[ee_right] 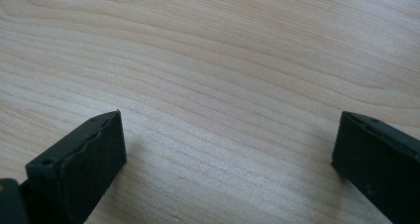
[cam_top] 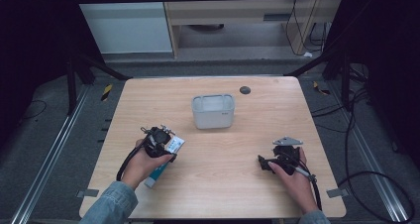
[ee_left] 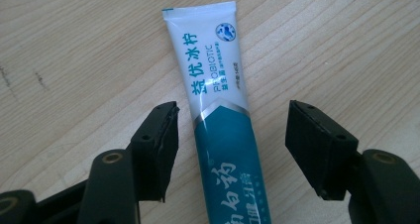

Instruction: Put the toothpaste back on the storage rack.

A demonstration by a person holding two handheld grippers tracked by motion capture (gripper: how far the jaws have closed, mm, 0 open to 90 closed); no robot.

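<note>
A white and teal toothpaste tube (ee_left: 218, 110) lies flat on the wooden table (ee_left: 74, 60), its crimped white end pointing away from me. My left gripper (ee_left: 230, 130) straddles the tube, with a gap between each black pad and the tube's sides. In the high view the left gripper (cam_top: 166, 145) sits over the tube (cam_top: 157, 174) at the table's left front. My right gripper (cam_top: 265, 163) rests low at the right front. Its jaws stand wide apart over bare wood in the right gripper (ee_right: 230, 149) view.
A translucent white plastic bin (cam_top: 213, 111) stands at the middle back of the table. A small black round disc (cam_top: 244, 90) lies behind it near the far edge. Metal rails and cables run along the floor on both sides.
</note>
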